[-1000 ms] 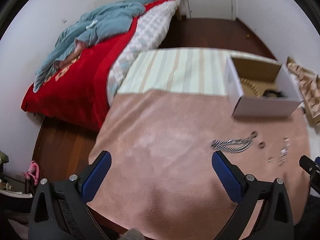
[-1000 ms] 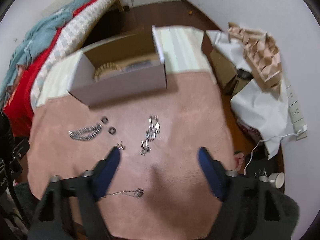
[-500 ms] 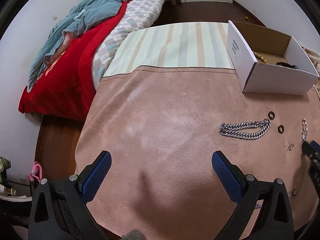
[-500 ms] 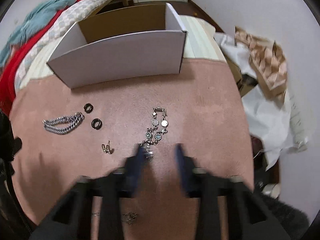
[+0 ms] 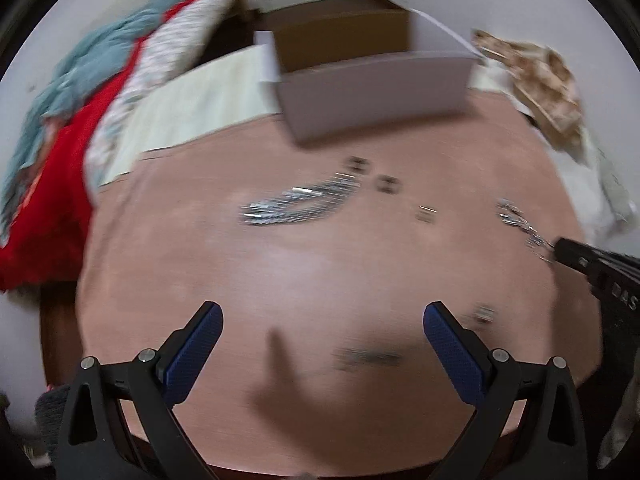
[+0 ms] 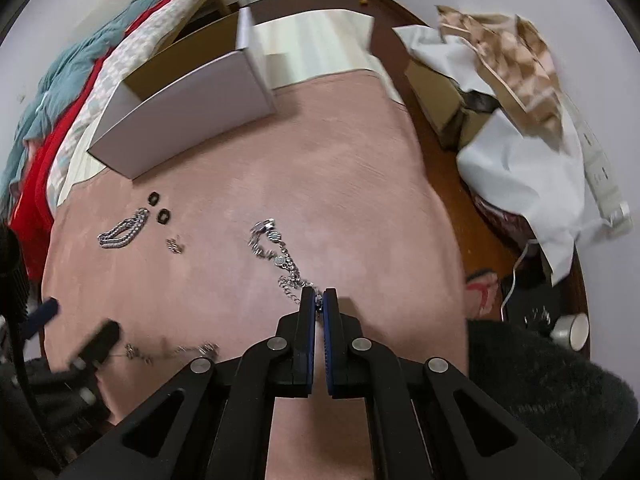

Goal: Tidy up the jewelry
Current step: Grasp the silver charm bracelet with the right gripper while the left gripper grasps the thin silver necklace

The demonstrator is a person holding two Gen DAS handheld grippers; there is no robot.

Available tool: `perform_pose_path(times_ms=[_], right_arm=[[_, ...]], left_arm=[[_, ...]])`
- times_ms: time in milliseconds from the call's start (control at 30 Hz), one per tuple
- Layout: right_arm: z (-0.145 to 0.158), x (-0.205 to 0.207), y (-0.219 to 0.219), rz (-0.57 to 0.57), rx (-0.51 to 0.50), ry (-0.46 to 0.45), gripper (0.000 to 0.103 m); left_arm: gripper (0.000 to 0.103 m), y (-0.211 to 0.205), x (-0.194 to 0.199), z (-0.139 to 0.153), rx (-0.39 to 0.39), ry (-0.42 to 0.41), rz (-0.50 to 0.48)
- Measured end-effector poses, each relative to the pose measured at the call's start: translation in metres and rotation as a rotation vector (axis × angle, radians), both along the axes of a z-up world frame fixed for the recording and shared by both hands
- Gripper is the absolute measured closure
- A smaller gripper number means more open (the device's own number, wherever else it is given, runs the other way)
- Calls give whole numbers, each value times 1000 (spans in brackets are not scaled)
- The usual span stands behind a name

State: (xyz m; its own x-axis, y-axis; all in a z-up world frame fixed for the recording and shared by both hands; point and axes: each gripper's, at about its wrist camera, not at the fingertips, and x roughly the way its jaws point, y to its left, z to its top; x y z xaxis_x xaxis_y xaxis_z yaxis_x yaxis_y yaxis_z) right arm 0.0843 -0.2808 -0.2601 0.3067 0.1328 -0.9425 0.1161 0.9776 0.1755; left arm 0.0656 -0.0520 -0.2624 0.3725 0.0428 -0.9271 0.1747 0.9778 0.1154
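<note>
Jewelry lies on a pink cloth (image 6: 360, 184). My right gripper (image 6: 319, 297) is shut on the near end of a silver charm bracelet (image 6: 276, 246), which trails away from it on the cloth. A thick silver chain (image 6: 122, 232), two black rings (image 6: 158, 207) and a small earring (image 6: 175, 245) lie to the left. A thin necklace (image 6: 172, 350) lies near left. My left gripper (image 5: 320, 332) is open and empty above the cloth, with the chain (image 5: 296, 202) ahead; that view is blurred. A white cardboard box (image 6: 188, 92) stands behind.
A bed with red and blue-grey bedding (image 6: 60, 92) is at the left. Crumpled white paper, a brown box and patterned paper (image 6: 512, 92) lie off the cloth's right edge. A power strip (image 6: 604, 176) and a cup (image 6: 574, 330) are at the right.
My right gripper has closed on the end of the charm bracelet. My left gripper has swung right, toward the chain and box, and is still moving.
</note>
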Motion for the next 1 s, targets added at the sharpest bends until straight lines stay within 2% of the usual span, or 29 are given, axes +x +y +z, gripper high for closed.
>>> perform_pose_path(times_ms=[100, 233, 300, 433, 500, 633, 700, 767, 1000], right_arm=[[-2, -10, -16, -41, 10, 7, 100], [-6, -17, -30, -70, 23, 18, 100], [-7, -19, -35, -80, 27, 20, 100], [-7, -22, -43, -94, 30, 21, 100], [-7, -22, -45, -101, 30, 21, 99], [-7, -23, -47, -109, 29, 21, 99], [-7, -22, -47, -111, 29, 21, 99], [-6, -22, -47, -111, 28, 21, 99], [0, -24, -47, -102, 25, 8, 99]], left_arm=[[1, -22, -8, -6, -53, 47, -43], [2, -43, -12, -12, -83, 67, -86], [15, -53, -13, -14, -82, 72, -111], [33, -61, -8, -16, -71, 79, -133], [49, -63, -5, -18, -69, 85, -144], [68, -66, -4, -16, -74, 74, -163], [86, -69, -3, -15, -83, 72, -177], [95, -73, -3, -16, -80, 68, -189], [96, -68, -5, -11, -99, 48, -190]])
